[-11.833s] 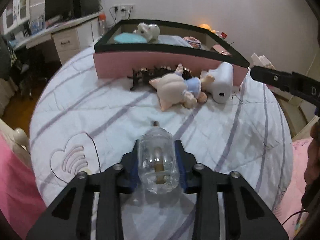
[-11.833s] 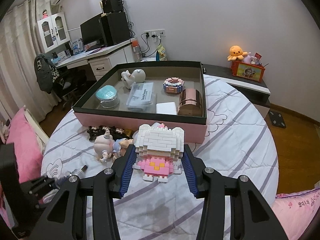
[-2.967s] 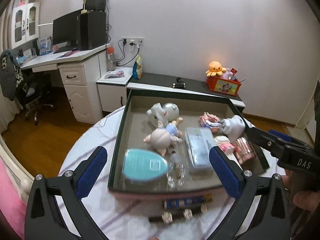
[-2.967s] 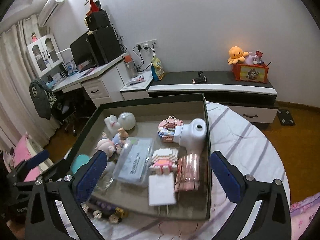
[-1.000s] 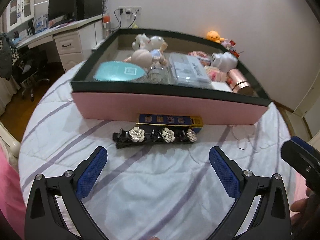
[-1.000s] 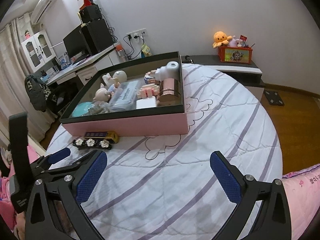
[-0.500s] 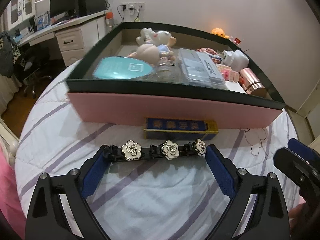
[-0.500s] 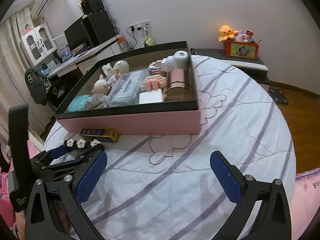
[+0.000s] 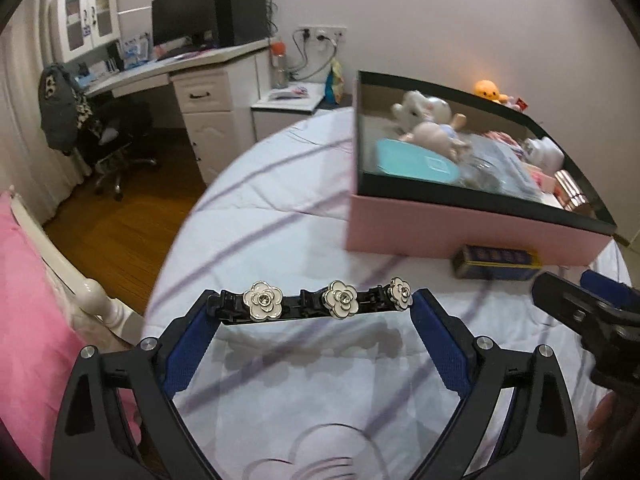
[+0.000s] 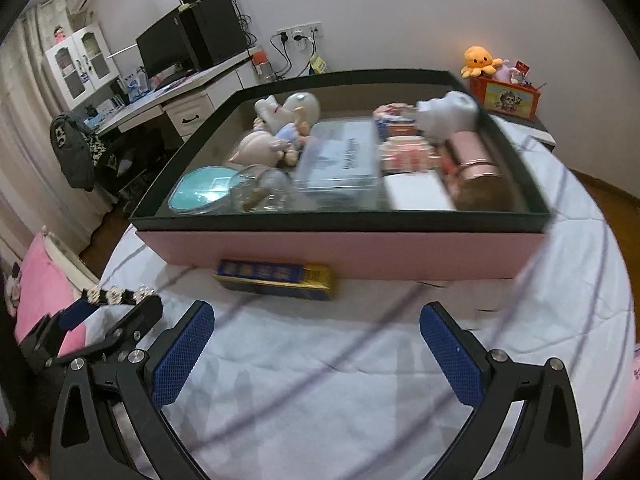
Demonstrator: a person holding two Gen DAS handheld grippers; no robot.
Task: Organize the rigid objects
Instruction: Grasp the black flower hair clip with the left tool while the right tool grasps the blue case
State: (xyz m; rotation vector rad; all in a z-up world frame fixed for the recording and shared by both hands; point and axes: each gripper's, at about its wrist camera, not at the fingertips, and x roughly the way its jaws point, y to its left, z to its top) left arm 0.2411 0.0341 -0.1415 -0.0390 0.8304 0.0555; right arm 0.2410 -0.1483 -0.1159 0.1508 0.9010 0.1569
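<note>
Spanning the gap between the blue pads, the long black hair clip with three white enamel flowers [image 9: 320, 303] lies crosswise to the left gripper [image 9: 316, 308], its two ends pressed by the pads, so it is held lengthwise, lifted off the white purple-striped bedspread [image 9: 304, 380] and well left of the pink cardboard box with a black rim [image 9: 460, 228]. The flat blue-and-gold rectangular packet [image 10: 276, 277] lies on the bedspread against the box's pink front wall, long axis along that wall, straight ahead of the right gripper [image 10: 316, 344], whose jaws stand wide and empty, making it likely the nearer one for that pickup.
</note>
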